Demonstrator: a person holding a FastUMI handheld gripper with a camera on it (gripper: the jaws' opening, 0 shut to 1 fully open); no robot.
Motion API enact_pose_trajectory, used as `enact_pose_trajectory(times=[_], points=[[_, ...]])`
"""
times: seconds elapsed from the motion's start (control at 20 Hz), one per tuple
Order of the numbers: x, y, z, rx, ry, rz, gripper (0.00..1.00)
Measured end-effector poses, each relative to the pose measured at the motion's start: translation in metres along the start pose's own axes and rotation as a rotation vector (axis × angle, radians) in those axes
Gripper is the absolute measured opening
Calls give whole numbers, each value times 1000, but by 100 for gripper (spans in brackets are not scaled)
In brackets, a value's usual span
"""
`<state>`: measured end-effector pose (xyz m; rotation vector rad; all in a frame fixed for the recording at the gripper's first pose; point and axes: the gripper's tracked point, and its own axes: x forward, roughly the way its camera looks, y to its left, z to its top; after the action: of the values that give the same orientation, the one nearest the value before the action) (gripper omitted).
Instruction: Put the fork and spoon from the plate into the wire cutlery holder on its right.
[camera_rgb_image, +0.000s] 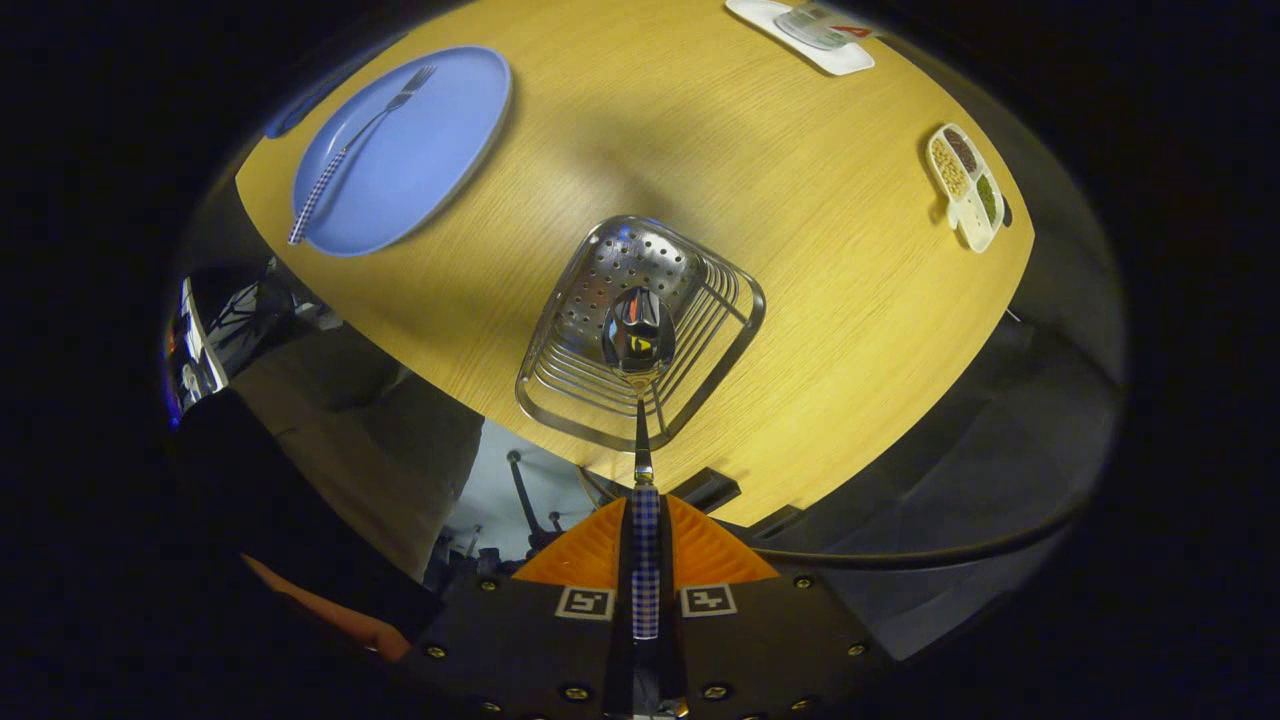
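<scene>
Pinched between the two fingers of the gripper, the spoon has its checked handle clamped by both of them, and its bowl points ahead over the open top of the wire cutlery holder on the wooden table. Far to the left, the fork lies on the blue plate, well apart from the holder. Far right sit a white tray and a divided dish.

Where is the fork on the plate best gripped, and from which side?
By the checked handle end of the fork, overhanging the blue plate rim nearest the gripper, now shut on the spoon. Probably come from above, fingers straddling the slim handle.
</scene>
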<state>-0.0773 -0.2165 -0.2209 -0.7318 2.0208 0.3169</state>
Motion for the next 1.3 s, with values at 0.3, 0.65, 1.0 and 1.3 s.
enact_pose_trajectory(times=[0.3, 0.65, 1.0, 1.3], points=[[1, 0, 19, -8, 11, 32, 11], [-1, -4, 13, 25, -28, 44, 14], [-31, 4, 2, 74, -147, 80, 44], [-67, 38, 13, 206, -493, 45, 67]])
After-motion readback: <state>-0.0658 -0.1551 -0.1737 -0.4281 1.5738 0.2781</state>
